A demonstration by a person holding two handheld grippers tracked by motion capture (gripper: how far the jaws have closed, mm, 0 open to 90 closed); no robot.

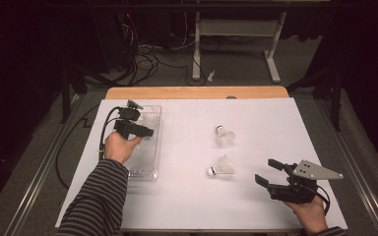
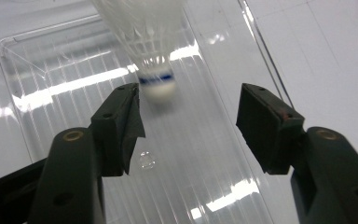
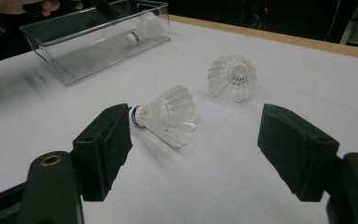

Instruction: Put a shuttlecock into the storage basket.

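I am holding my left gripper [image 2: 189,123] over the clear plastic tray [image 1: 152,147] at the left of the white worktop [image 1: 256,206], its jaws spread wide. A white shuttlecock [image 2: 144,37] with a blue band at its cork is lying inside the tray just ahead of the jaws, its cork close to one jaw, though I cannot tell whether it is touching.

I am keeping my right gripper [image 3: 193,144] low over the worktop's near right part, jaws spread and gripping nothing. Just ahead of them a second shuttlecock [image 3: 168,114] is lying on its side, cork toward one jaw. A third shuttlecock [image 3: 232,77] is sitting farther off, well apart from the tray.
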